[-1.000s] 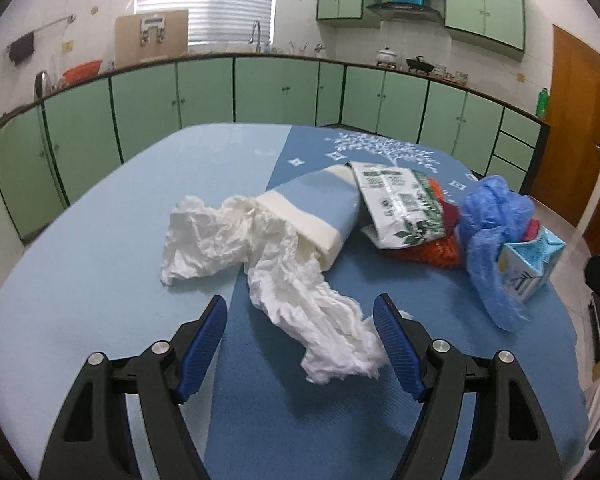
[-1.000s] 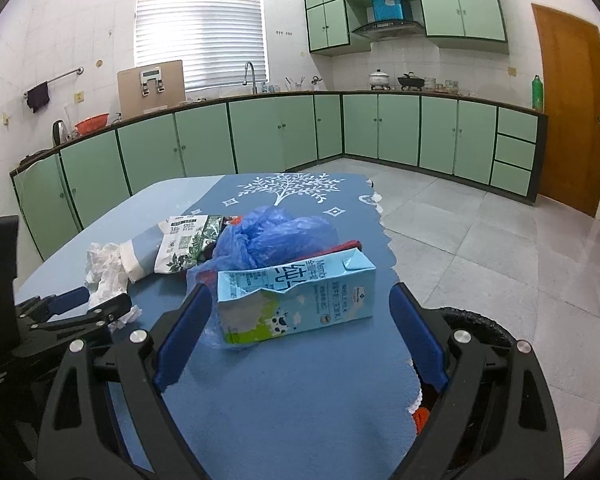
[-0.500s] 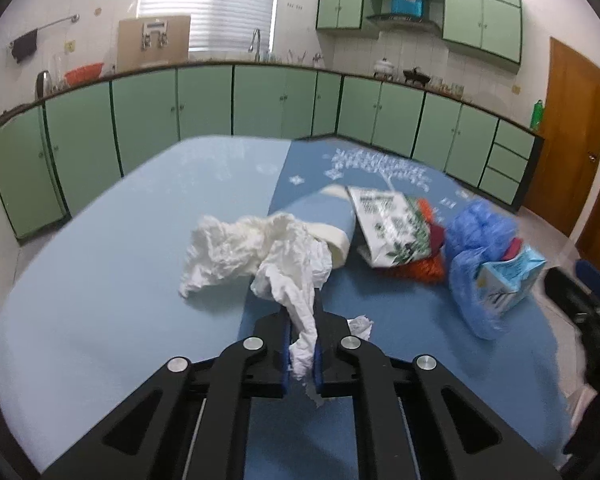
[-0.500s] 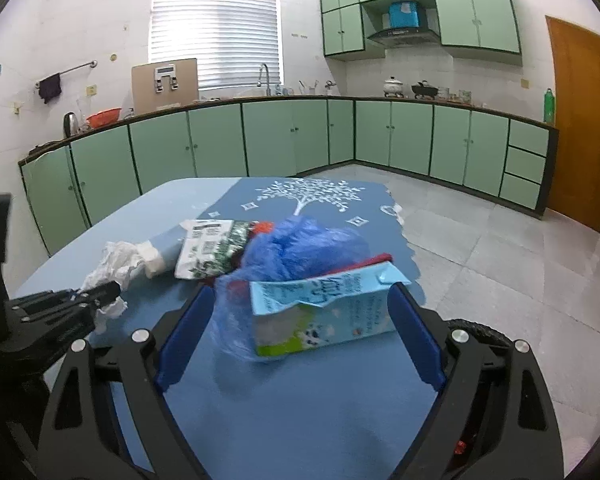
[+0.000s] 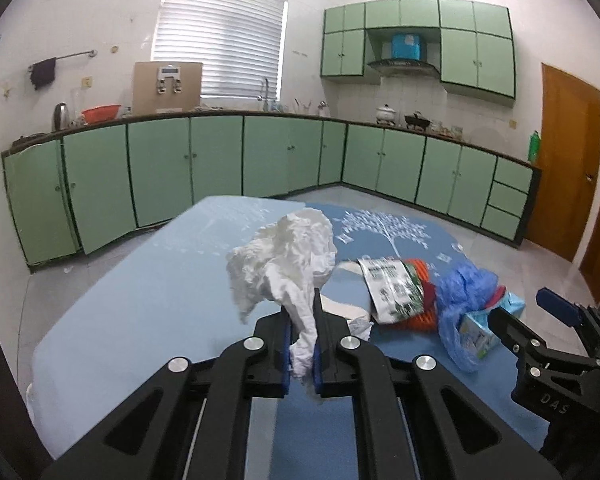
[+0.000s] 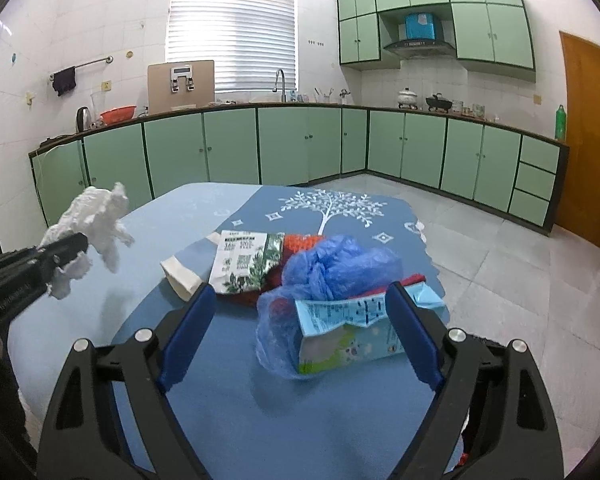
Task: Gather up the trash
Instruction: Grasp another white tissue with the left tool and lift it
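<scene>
Each tool is a black, cut-out frame with silver round screws and blue pads: left tool [image 5: 302, 344], right tool [image 6: 298, 334].

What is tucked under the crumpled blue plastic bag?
Under the crumpled blue plastic bag a light-blue milk carton pokes out, lying on its side. Red and orange packaging shows behind. Anything deeper under the bag is covered.

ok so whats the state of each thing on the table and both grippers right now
crumpled white tissue paper: pinched in the left gripper, lifted off the table
light blue milk carton: lying on its side, dented, between the right gripper's open fingers, not gripped
crumpled blue plastic bag: heaped against the carton
white and green printed packet: lying flat
blue tablecloth: spread flat
</scene>
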The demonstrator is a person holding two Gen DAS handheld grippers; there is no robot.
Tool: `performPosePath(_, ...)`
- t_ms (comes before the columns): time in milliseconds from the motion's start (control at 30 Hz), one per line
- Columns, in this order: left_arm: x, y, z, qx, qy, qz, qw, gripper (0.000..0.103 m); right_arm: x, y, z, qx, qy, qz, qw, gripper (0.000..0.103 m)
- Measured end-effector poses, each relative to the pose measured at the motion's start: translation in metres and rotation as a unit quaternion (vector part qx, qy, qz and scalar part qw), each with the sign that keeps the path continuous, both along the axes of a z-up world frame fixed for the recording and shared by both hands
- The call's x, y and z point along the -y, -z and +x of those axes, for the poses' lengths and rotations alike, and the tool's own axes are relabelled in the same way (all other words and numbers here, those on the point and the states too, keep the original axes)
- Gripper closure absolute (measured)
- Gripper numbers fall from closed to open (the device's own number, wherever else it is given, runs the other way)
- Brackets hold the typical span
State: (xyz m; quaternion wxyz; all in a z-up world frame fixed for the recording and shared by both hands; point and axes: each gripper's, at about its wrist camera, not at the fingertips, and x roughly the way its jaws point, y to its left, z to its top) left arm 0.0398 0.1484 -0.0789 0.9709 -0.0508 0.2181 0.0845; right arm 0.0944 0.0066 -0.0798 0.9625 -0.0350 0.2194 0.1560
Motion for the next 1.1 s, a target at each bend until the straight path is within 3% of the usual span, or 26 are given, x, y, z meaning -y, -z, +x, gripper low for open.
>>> performPosePath(167, 0.001, -0.005, 0.007, 0.012, -0.001, 0.007, 0.9999, 0.095, -0.003, -0.005, 0.018, 0.001, 0.009, -0.001, 1.000, 0.021)
performPosePath(567, 0.010, 0.008, 0.031, -0.008, 0.015, 0.008, 0.9998, 0.095, 0.008, 0.003, 0.044, -0.025, 0.045, 0.005, 0.999, 0.026)
performPosePath(733, 0.014, 0.014, 0.032, -0.017, 0.023, 0.008, 0.9996, 0.095, 0.022, 0.016, 0.033, -0.036, 0.044, -0.003, 0.998, 0.013)
performPosePath(1100, 0.025, 0.018, 0.033, -0.028, 0.034, 0.010, 0.9990, 0.095, 0.018, 0.032, 0.028, -0.060, 0.056, -0.029, 0.996, 0.013)
